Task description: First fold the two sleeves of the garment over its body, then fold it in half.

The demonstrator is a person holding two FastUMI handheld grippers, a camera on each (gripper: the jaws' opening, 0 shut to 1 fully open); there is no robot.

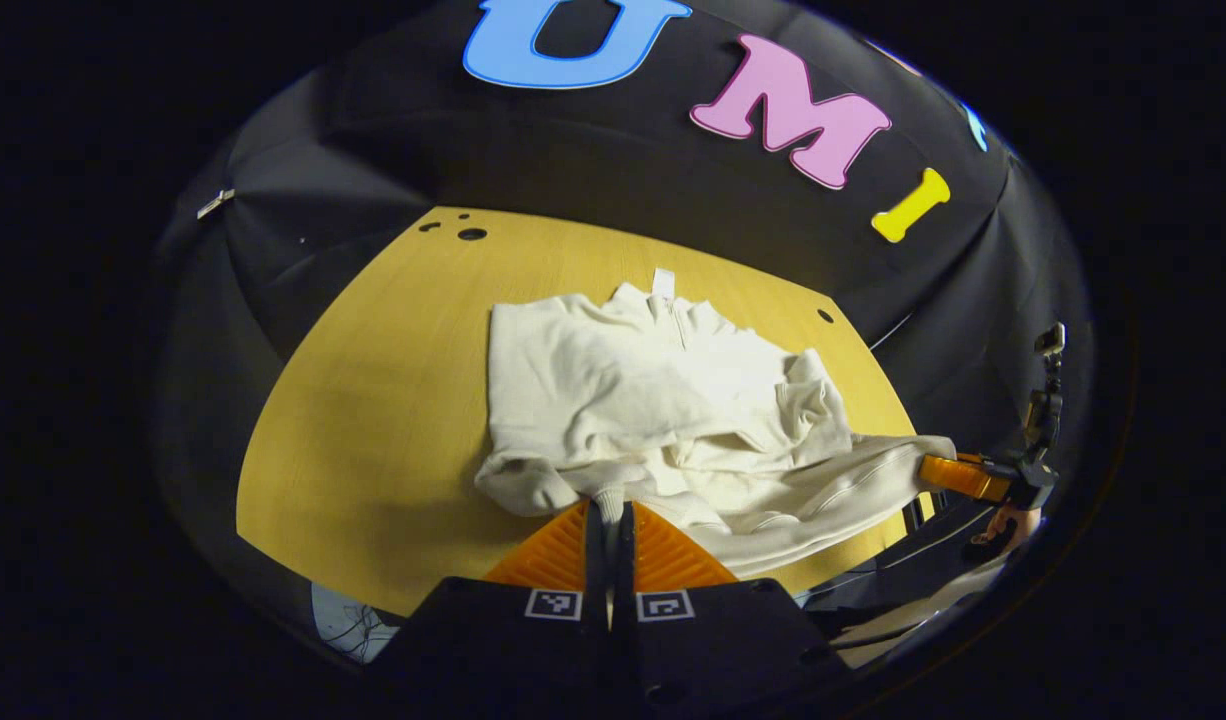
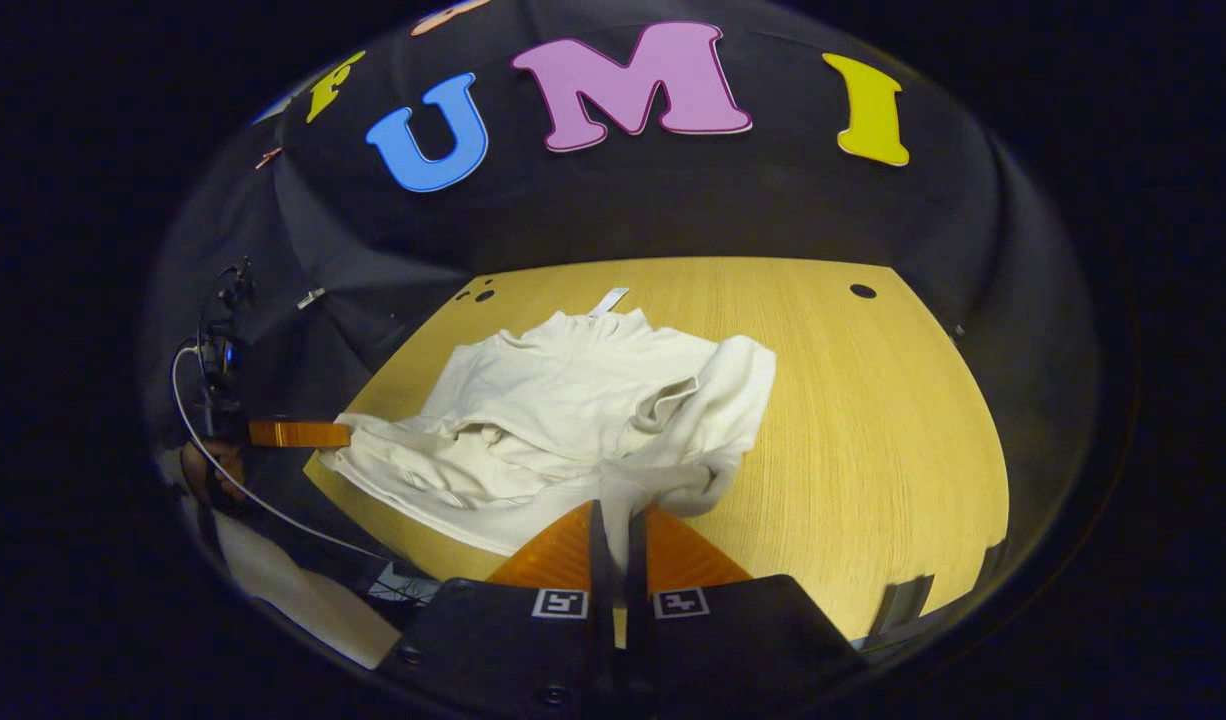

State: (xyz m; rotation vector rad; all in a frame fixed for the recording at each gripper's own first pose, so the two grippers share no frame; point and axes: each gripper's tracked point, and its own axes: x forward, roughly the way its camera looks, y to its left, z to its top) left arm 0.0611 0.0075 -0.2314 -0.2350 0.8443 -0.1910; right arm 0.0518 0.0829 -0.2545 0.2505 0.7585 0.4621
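A cream zip-neck garment [image 1: 653, 390] lies rumpled on the yellow wooden table [image 1: 373, 400], collar and white tag [image 1: 663, 282] at the far side. Both sleeves lie bunched over its body. In the left gripper view, my left gripper [image 1: 610, 510] is shut on a ribbed near edge of the cloth. Farther right, the right gripper [image 1: 958, 475] holds the other near corner at the table's edge. In the right gripper view, my right gripper [image 2: 613, 515] is shut on the garment [image 2: 573, 400], and the left gripper [image 2: 298, 433] meets the cloth's left corner.
Small round holes [image 1: 471, 234] mark the table's far corners, one hole [image 2: 862, 291] at the far right in the right gripper view. Bare wood [image 2: 873, 420] lies to the right of the garment. A hand [image 2: 213, 470] and a white cable [image 2: 273, 520] show behind the left gripper.
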